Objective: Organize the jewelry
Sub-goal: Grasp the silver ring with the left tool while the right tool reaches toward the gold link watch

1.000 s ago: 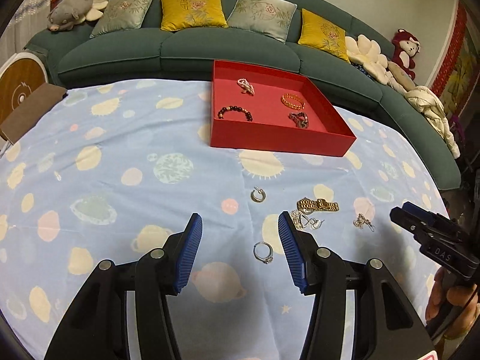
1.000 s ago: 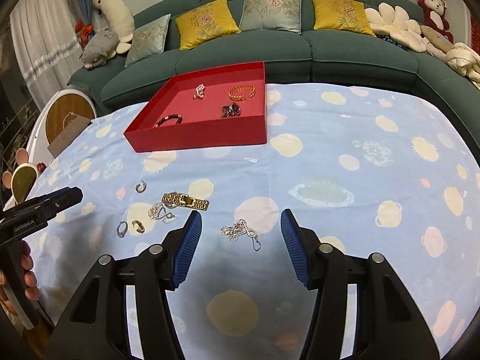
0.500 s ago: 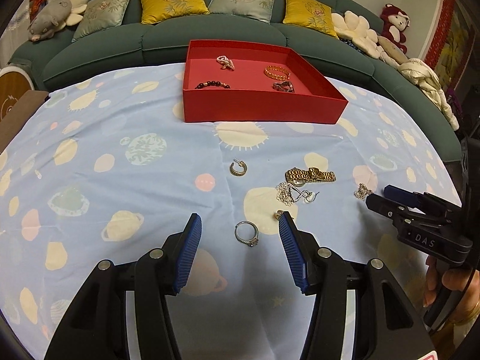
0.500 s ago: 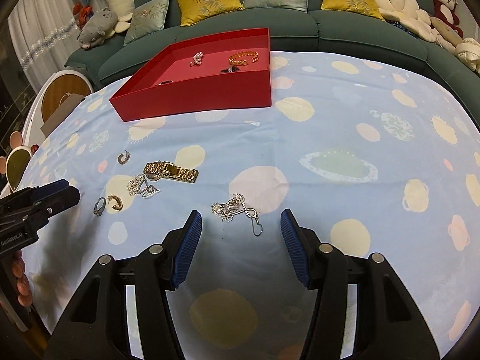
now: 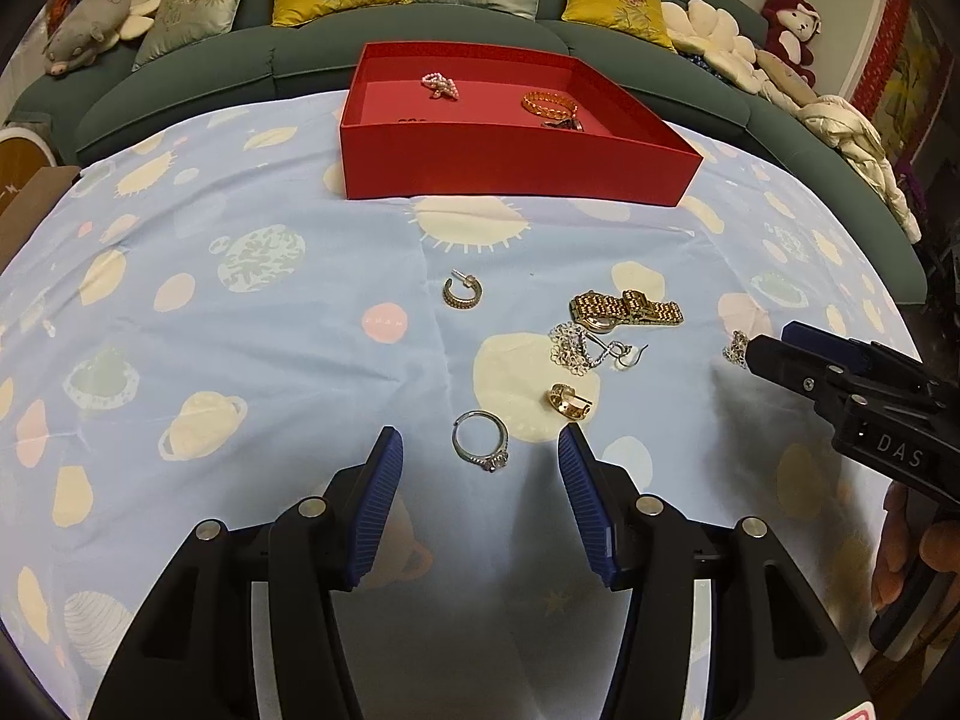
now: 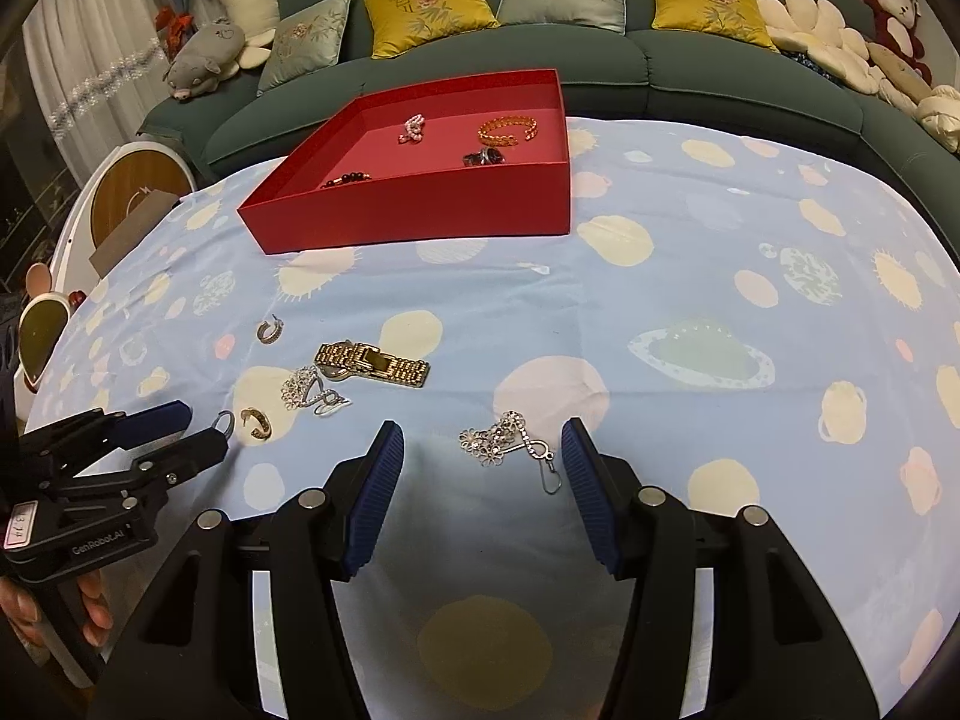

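In the left wrist view my left gripper (image 5: 480, 450) is open, low over the blue cloth. A silver ring with a stone (image 5: 480, 441) lies flat between its blue pads, untouched. In the right wrist view my right gripper (image 6: 483, 444) is open too, and a silver flower chain (image 6: 504, 444) lies on the cloth between its tips. Further out lie a gold watch (image 5: 624, 309), a hoop earring (image 5: 462, 291), a gold earring (image 5: 570, 401) and a silver tangle (image 5: 579, 348). The red tray (image 5: 516, 162) beyond holds a pearl piece, a gold bangle and dark beads.
A green sofa (image 6: 690, 54) with cushions and plush toys curves behind the table. At the left edge stand a round wooden-faced object (image 6: 138, 192) and a brown box (image 5: 30, 204). Each gripper shows in the other's view, with a hand on its handle.
Both grippers have sunk toward the cloth and tilted down. The ring has come between the left tips and the flower chain between the right tips. The jaw widths are unchanged.
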